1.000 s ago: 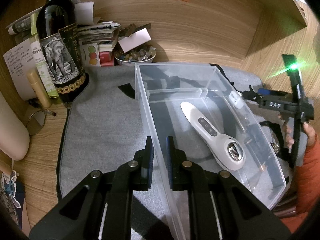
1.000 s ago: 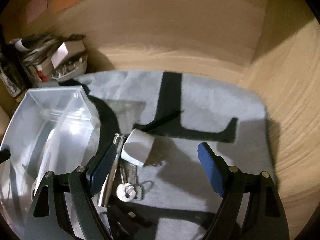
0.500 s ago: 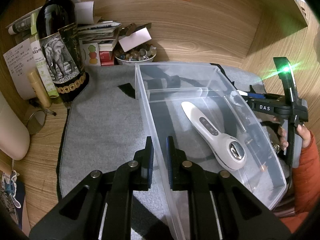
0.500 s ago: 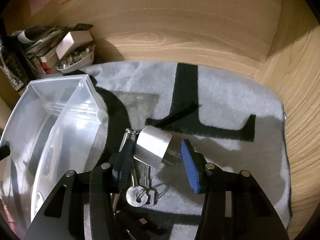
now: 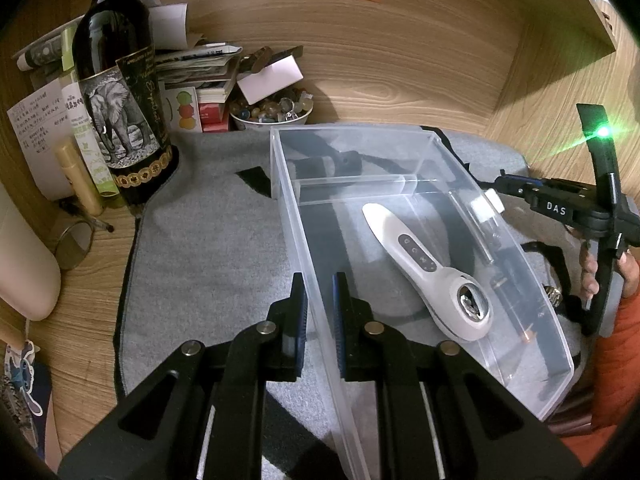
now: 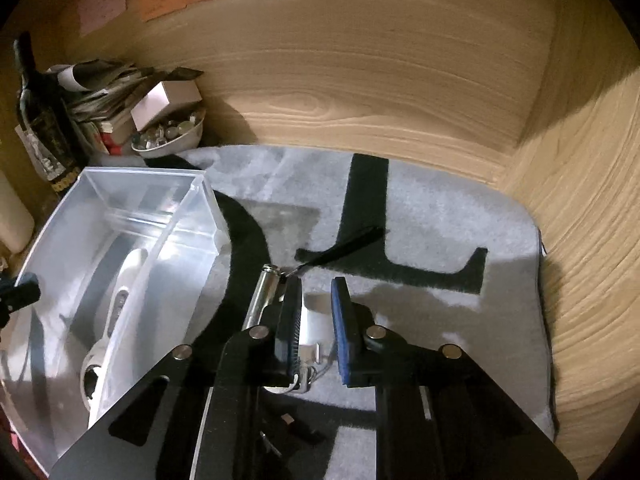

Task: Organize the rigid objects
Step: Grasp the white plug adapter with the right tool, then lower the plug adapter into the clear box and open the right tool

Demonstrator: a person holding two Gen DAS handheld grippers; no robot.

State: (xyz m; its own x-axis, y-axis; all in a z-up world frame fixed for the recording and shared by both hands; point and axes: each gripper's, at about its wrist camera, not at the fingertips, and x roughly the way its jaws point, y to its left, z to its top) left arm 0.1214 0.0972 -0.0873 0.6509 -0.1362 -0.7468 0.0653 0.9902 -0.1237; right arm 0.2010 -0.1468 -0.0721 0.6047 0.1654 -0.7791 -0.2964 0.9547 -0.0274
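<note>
A clear plastic bin (image 5: 424, 148) stands on a grey mat. My left gripper (image 5: 319, 312) is shut on the bin's left wall. A white handheld device (image 5: 424, 268) lies inside the bin, also visible in the right wrist view (image 6: 116, 312). My right gripper (image 6: 316, 316) is shut on a small silver metal cylinder (image 6: 314, 320) just right of the bin, above the mat. A chrome tube with a black strap (image 6: 264, 292) and keys (image 6: 308, 376) lie under it. The right gripper also shows in the left wrist view (image 5: 520, 192), holding the pale object beyond the bin's right wall.
A wine bottle (image 5: 120, 92), a bowl of beads (image 5: 272, 112), stacked papers and a small round mirror (image 5: 74, 244) crowd the back left. Wooden walls close the back and right. The grey mat (image 6: 440, 232) with black stripes extends right of the bin.
My right gripper has moved in over the silver cylinder and closed on it. The left gripper has stayed shut on the bin wall.
</note>
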